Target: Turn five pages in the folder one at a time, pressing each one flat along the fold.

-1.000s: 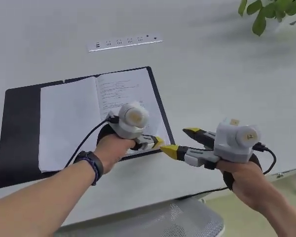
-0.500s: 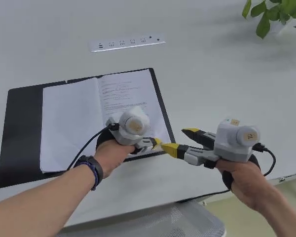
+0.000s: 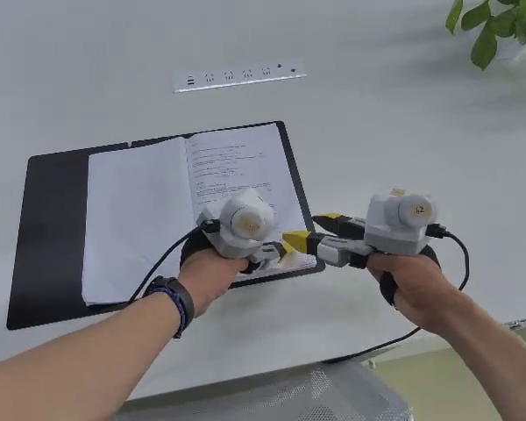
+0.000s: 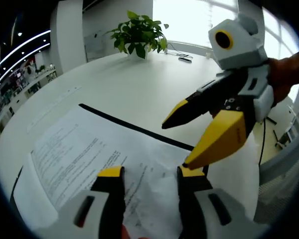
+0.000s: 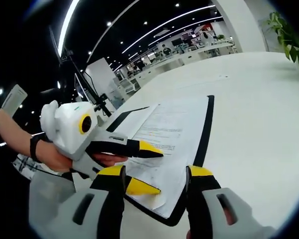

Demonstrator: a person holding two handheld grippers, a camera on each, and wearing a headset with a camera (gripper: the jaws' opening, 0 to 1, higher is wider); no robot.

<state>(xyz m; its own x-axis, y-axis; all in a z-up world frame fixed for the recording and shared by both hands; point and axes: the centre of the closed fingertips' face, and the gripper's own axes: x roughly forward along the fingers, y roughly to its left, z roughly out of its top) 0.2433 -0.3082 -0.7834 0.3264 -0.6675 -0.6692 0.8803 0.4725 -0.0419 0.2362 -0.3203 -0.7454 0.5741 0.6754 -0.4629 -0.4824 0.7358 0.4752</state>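
White tabletop point(image 3: 403, 114) is seen bearing the open black folder point(image 3: 48, 237) at nine o'clock, a power strip point(image 3: 238, 75) at twelve and a plant point(image 3: 500, 26) at two. The left gripper point(image 4: 150, 174) and the right gripper point(image 5: 155, 172) are both held with jaws apart at the folder's five o'clock corner. Ceiling light strips point(image 5: 66, 30) of an open office are seen beyond.

Saw folder point(image 3: 48, 250) black, plain. Right page point(image 3: 245, 162) white with fine dark lines of print; left page point(image 3: 136, 219) blank white. Table point(image 3: 394, 114) pale grey-white, no pattern. I noted left gripper point(image 3: 276, 254) light grey with yellow jaw tips and tan disc on its body. Right gripper point(image 3: 311, 228) same light grey, black along jaws, yellow tips. Cable point(image 3: 153, 257) black. Wristband point(image 3: 168, 294) dark with bluish edge. Power strip point(image 3: 238, 75) white with small dark socket marks. Plant point(image 3: 500, 26) leaves green. Chair point(image 3: 316, 395) grey mesh.
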